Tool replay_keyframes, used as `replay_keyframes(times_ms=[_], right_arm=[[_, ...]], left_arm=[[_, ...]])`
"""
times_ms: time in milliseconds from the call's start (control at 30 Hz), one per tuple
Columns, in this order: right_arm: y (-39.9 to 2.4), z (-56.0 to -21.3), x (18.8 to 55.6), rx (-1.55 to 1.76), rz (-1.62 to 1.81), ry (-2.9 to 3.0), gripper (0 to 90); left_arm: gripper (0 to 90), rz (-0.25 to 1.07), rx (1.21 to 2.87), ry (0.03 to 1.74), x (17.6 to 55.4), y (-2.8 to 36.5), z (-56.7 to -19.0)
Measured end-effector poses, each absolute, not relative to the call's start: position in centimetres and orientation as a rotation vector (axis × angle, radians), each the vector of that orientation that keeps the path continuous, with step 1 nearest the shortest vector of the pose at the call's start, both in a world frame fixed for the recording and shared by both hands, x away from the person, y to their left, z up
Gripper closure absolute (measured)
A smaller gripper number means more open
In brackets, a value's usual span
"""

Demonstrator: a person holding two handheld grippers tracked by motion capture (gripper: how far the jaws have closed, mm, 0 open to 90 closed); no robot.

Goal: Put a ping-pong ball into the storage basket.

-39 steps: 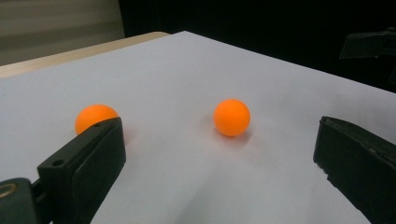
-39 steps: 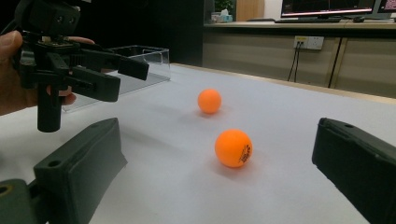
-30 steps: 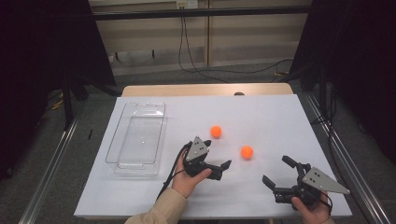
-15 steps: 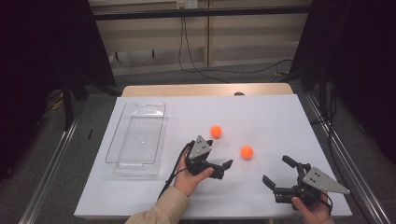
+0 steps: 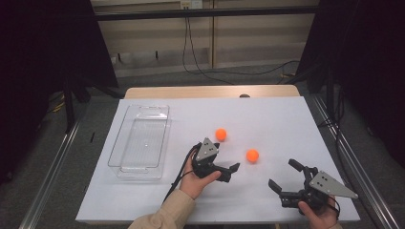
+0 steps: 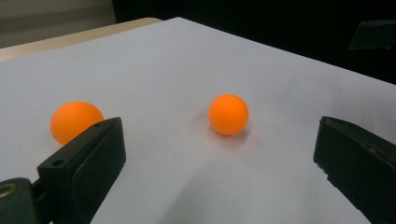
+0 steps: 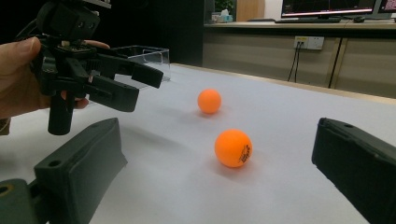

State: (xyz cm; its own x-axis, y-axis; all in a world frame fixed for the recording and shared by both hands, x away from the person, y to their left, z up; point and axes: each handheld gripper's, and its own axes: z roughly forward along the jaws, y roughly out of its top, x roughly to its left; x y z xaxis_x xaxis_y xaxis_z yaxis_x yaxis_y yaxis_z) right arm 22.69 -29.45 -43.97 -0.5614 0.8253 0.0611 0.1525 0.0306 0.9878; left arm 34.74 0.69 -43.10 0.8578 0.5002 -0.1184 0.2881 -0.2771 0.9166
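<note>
Hovering low over the middle of the table (image 5: pixel 267 119), the left gripper (image 5: pixel 228 171) has its jaws wide apart and holds nothing. Two orange balls lie free before it: the nearer ball (image 5: pixel 252 155) just ahead of the jaws, the farther ball (image 5: pixel 220 134) toward the far edge. Nothing stands between. The nearer ball carries small dark print, too small to read. The right gripper (image 5: pixel 285 180), also wide open and empty, waits near the front right corner. One clear tray (image 5: pixel 138 143) lies by the left edge.
</note>
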Motion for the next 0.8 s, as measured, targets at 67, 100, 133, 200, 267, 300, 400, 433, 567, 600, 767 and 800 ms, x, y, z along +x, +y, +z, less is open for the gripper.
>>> replay_keyframes(times_ms=[67, 100, 133, 200, 267, 300, 400, 433, 567, 600, 767, 800], right_arm=[[-29.44, -43.97, 22.69, 0.994, 1.576, 1.760, 1.4], [-29.44, -43.98, 22.70, 0.994, 1.576, 1.760, 1.4], [-29.44, -43.98, 22.70, 0.994, 1.576, 1.761, 1.4], [-29.43, -43.98, 22.71, 0.993, 1.577, 1.761, 1.4], [-29.43, -43.97, 22.70, 0.992, 1.577, 1.761, 1.3], [-29.44, -43.97, 22.70, 0.992, 1.576, 1.761, 1.4], [-29.43, -43.97, 22.71, 0.992, 1.577, 1.763, 1.4], [-29.41, -43.97, 22.71, 0.991, 1.577, 1.763, 1.4], [-29.41, -43.97, 22.71, 0.990, 1.577, 1.763, 1.4], [-29.41, -43.97, 22.71, 0.990, 1.577, 1.763, 1.4], [-29.41, -43.97, 22.70, 0.991, 1.577, 1.764, 1.4], [-29.41, -43.97, 22.70, 0.991, 1.577, 1.764, 1.4]], left_arm=[[2.3, 0.230, 1.882, 0.584, 34.79, 0.62, -43.12], [2.3, 0.228, 1.882, 0.585, 34.80, 0.57, -43.14], [2.3, 0.225, 1.879, 0.581, 34.83, 0.52, -43.18], [2.3, 0.225, 1.881, 0.579, 34.89, 0.46, -43.19], [2.3, 0.229, 1.886, 0.584, 34.92, 0.42, -43.19], [2.3, 0.229, 1.888, 0.584, 34.96, 0.41, -43.21], [2.3, 0.230, 1.891, 0.590, 35.05, 0.41, -43.27], [2.3, 0.230, 1.891, 0.589, 35.08, 0.40, -43.28], [2.3, 0.228, 1.889, 0.596, 35.11, 0.33, -43.33], [2.3, 0.229, 1.893, 0.595, 35.12, 0.32, -43.35], [2.4, 0.227, 1.899, 0.600, 35.21, 0.10, -43.45], [2.4, 0.226, 1.900, 0.602, 35.24, 0.07, -43.45]])
